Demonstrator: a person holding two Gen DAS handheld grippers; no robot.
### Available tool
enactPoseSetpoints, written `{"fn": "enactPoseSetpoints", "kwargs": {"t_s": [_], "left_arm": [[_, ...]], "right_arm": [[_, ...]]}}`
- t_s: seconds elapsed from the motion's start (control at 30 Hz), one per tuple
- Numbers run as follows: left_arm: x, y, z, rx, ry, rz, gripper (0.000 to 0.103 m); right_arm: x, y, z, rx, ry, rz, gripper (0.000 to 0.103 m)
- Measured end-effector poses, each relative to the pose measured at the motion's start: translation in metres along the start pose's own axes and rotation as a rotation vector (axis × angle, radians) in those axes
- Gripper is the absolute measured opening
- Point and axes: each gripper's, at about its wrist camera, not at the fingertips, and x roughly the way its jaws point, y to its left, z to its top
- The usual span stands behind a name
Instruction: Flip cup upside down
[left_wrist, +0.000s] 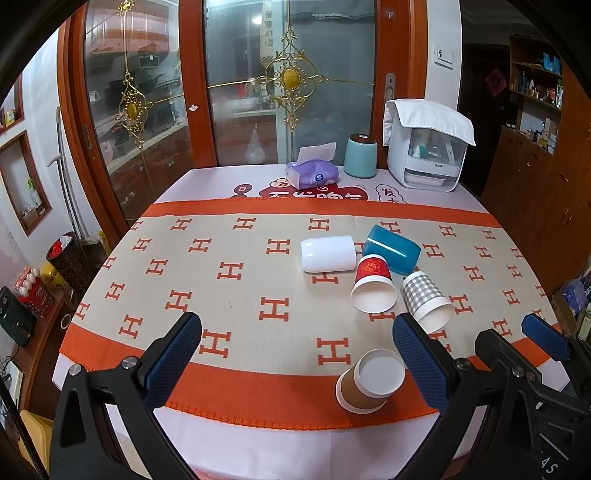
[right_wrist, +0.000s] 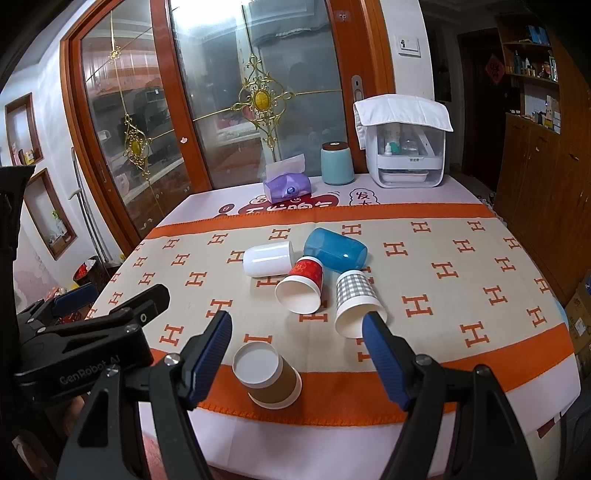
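Both grippers hover above the near edge of the tabletop, which carries an orange and beige cloth patterned with H shapes. The left gripper has its jaws spread wide and holds nothing; the right gripper is likewise wide open and empty, just to the right of the left one.

A brown paper cup sits upside down on the near orange band of the cloth, its white base facing up, tilted a little in the fisheye view. It lies below and between the right gripper's jaws, untouched.

Farther back, four cups lie on their sides in a tight cluster: a white cup on the left, a blue cup just right of it, a red paper cup in front with its mouth toward the camera, and a grey checked paper cup at the right.

At the far edge stand a purple tissue pack, a pale green canister and a white appliance draped with a white cloth.
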Motion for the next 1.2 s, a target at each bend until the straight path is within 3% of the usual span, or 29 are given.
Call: {"fn": "enactPoseSetpoints", "kwargs": {"t_s": [1.2], "left_arm": [[0.0012,0.0071,-0.0086,0.000,0.013,0.000,0.102]], "right_arm": [[0.0007,-0.0016,0.0002,0.003,0.004,0.002,0.074]]}}
